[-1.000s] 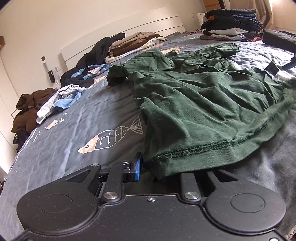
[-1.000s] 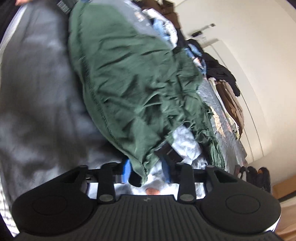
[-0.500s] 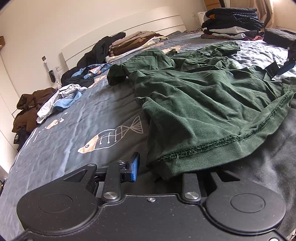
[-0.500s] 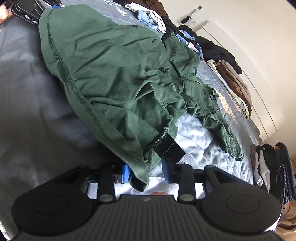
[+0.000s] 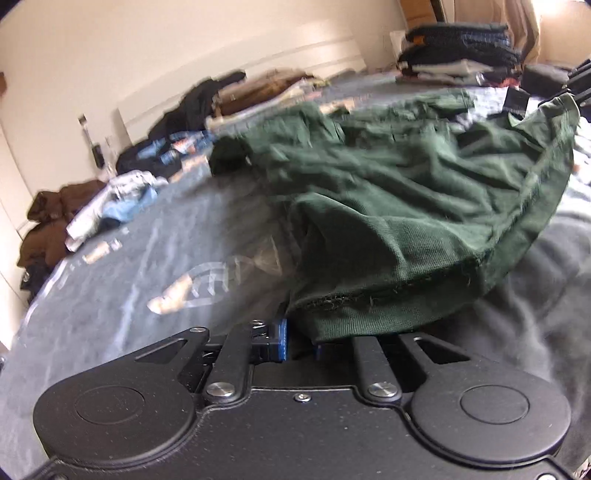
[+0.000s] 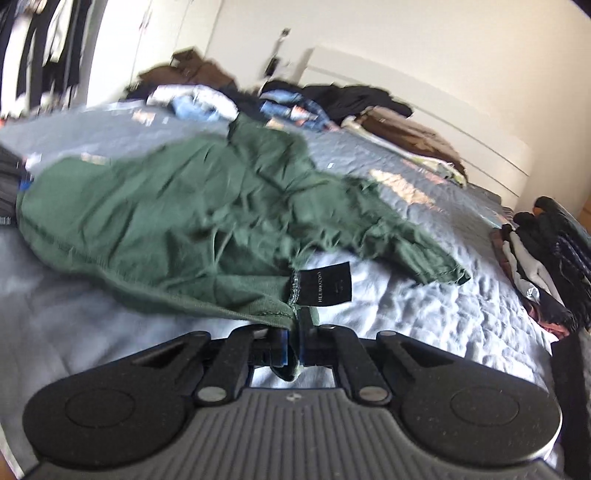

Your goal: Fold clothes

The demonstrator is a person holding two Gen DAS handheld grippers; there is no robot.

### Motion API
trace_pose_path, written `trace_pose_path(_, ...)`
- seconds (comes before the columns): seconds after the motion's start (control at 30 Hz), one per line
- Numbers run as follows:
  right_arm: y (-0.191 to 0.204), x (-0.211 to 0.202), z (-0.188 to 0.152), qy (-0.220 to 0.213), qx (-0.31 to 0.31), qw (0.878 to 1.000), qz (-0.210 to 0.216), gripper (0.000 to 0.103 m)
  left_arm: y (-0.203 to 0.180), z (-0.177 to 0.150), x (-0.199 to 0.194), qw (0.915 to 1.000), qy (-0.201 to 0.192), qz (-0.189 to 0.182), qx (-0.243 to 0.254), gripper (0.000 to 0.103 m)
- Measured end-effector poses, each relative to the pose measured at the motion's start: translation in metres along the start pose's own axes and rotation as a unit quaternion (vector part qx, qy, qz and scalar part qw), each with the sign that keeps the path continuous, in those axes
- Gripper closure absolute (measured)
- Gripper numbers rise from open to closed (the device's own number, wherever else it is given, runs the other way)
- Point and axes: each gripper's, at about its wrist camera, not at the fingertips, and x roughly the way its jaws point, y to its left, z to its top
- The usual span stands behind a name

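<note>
Bed (image 5: pixel 110 302) w/ grey cover carries the green shirt (image 6: pixel 166 214), rumpled mid-bed, hem toward you. Your left gripper (image 5: pixel 300 341) is closing on one hem corner, cloth betw. its pads; right gripper (image 6: pixel 291 347) is pinched tight on the other, by the black tag (image 6: pixel 325 284). Lift both corners evenly, keep the hem taut, so the shirt hangs flat before you fold.

A bedroom with cream walls (image 5: pixel 110 55) and a wide bed. Ahead of the fingers, a grey-blue bedspread (image 5: pixel 110 295) printed with a fish-skeleton motif (image 5: pixel 207 284) stretches to a white headboard (image 6: pixel 461 114). Far ahead and to the right in the left wrist view, daylight glows through a tan curtain (image 5: pixel 524 26); left of the fingers in the right wrist view stands a white wardrobe door (image 6: pixel 122 48).
</note>
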Motion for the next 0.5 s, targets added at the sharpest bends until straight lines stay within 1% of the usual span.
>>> trace_pose_path(0.03,-0.002,-0.005,0.002,-0.009,0.010,1.000,-0.001,0.098,0.005,0.005,-0.004,0.9999,-0.004,-0.006,-0.014,0.093)
trace_pose_path(0.13,-0.009,-0.024,0.011,-0.043,0.040,0.998,-0.004,0.099,0.024,0.021,-0.018,0.9983,-0.024,-0.020,-0.051,0.095)
trace_pose_path(0.23,-0.019,-0.043,0.020,-0.072,0.076,0.994,0.003,0.099,0.048,0.042,-0.028,0.9936,-0.035,-0.044,-0.098,0.096)
trace_pose_path(0.33,-0.032,-0.061,0.031,-0.092,0.112,0.989,0.008,0.099,0.070,0.070,-0.039,0.9910,-0.049,-0.058,-0.110,0.097)
trace_pose_path(0.37,-0.037,-0.067,0.036,-0.098,0.125,0.987,0.008,0.100,0.077,0.080,-0.044,0.9898,-0.051,-0.069,-0.113,0.097)
trace_pose_path(0.4,-0.043,-0.074,0.040,-0.103,0.137,0.985,0.008,0.100,0.082,0.090,-0.051,0.9907,-0.056,-0.074,-0.099,0.098)
trace_pose_path(0.47,-0.050,-0.087,0.051,-0.111,0.130,0.985,-0.003,0.100,0.091,0.109,-0.066,0.9930,-0.065,-0.077,-0.062,0.099)
trace_pose_path(0.5,-0.054,-0.093,0.058,-0.112,0.122,0.986,-0.009,0.101,0.098,0.118,-0.074,0.9934,-0.069,-0.076,-0.052,0.099)
